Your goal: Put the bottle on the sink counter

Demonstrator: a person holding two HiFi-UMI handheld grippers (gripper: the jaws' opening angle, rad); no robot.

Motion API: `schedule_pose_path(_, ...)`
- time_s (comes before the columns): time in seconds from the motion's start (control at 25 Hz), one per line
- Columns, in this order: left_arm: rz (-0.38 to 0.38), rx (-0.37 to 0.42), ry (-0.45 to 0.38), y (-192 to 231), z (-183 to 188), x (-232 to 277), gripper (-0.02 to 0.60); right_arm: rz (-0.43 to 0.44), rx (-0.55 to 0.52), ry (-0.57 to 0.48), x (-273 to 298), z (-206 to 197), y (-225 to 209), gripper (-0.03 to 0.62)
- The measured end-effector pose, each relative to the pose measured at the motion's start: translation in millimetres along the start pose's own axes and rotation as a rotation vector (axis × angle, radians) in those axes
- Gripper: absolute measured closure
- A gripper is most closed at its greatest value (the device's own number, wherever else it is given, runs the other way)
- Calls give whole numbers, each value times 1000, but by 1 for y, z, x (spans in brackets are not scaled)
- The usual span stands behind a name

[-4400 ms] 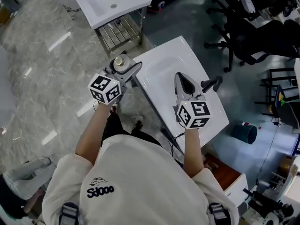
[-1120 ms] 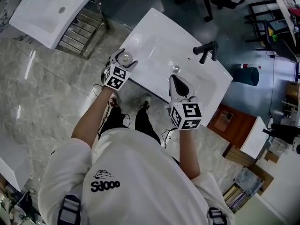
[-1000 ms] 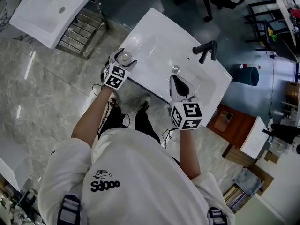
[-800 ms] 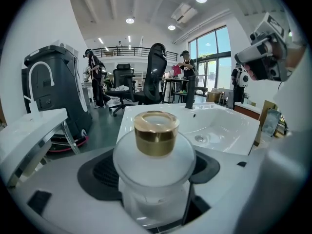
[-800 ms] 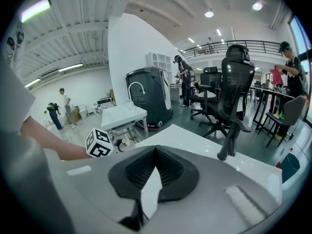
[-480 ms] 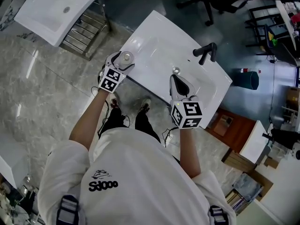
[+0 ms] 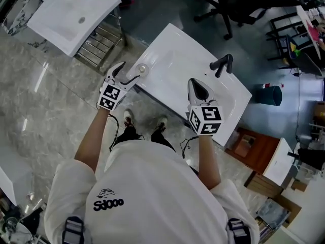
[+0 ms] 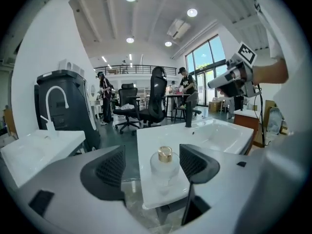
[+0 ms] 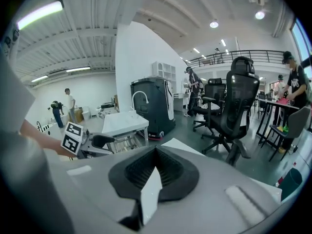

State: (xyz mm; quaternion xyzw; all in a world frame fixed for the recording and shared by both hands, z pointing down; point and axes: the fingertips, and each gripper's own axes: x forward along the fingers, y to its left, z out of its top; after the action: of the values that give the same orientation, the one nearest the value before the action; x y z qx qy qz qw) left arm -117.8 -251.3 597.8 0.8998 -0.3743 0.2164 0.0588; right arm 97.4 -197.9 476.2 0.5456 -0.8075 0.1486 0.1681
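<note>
my left gripper [image 7: 126,74] has its jaws wide apart, nothing on the pads. the bottle [image 8: 164,165] stands upright on the near corner of the sink counter [image 7: 175,52], in line w/ the gap btwn my jaws but clear of both. my right gripper [image 9: 155,172] is pressed together, empty, over the counter's front edge. the bottle looks like clear glass w/ a gold cap: prob stiff, smooth, slippery, breakable, not heavy. to hold it i'd take the round body low, not the cap, w/ a gentle squeeze. it's close to the edge, so a nudge could tip it off.

Bottle [image 7: 142,69] on sink counter [image 7: 175,50] corner
</note>
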Motion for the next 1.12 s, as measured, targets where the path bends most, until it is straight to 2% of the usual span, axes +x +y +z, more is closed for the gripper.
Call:
schedule_pose_path(0.16,49,-44,-91,23,37,-20,236,-9,-49,-58,4,32,-7,585)
schedule_pose_path(0.2,62,-56,-112,29,47,-25,255,-12,-56,-78,5,41,-8,585)
schedule_pose_path(0.28,98,-59,-139,41,64,-35,316,-17,-66,-119,5,58,-10,584)
schedule_pose_path(0.4,145,-22,-155,55,88,-45,425,-18,-71,-177,4,81,-12,585)
schedule_pose_path(0.6,179,-39,-223,71,130,-60,530,-14,-92,-238,2,111,-9,585)
schedule_pose_path(0.84,219,38,-273,76,173,-76,562,-36,-116,-291,-3,136,-9,585)
schedule_pose_path(1.12,199,85,-324,70,216,-90,575,-14,-164,-310,-8,157,-5,585)
